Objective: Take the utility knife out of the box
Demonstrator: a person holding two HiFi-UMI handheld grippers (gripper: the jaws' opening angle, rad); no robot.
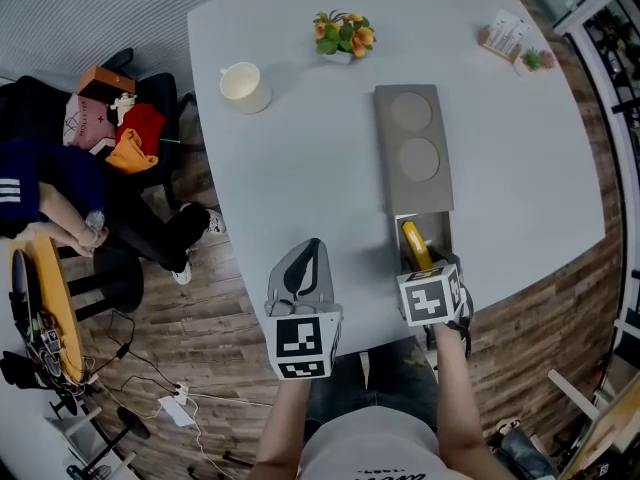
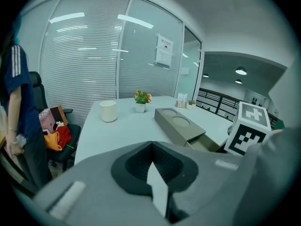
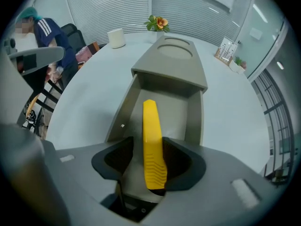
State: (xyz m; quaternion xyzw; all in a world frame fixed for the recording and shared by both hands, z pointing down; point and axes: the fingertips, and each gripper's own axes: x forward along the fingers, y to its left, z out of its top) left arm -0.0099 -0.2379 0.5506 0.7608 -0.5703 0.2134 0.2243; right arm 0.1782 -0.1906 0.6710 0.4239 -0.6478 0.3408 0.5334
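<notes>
Two grippers hang over the white rounded surface (image 1: 300, 158). The right gripper (image 3: 153, 160) points down into the open drawer of the long grey box (image 1: 412, 148), its jaws apart and straddling the yellow plastic utility knife (image 3: 151, 135) that lies in the drawer. The left gripper (image 1: 312, 244), off to the side, has its jaws together and empty.

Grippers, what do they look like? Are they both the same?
Yes, they match. The left gripper and the right gripper are smooth grey shells with dark, ribbed fingers. Each carries a white cube printed with black square markers. The person holding them wears a pale T-shirt.
</notes>
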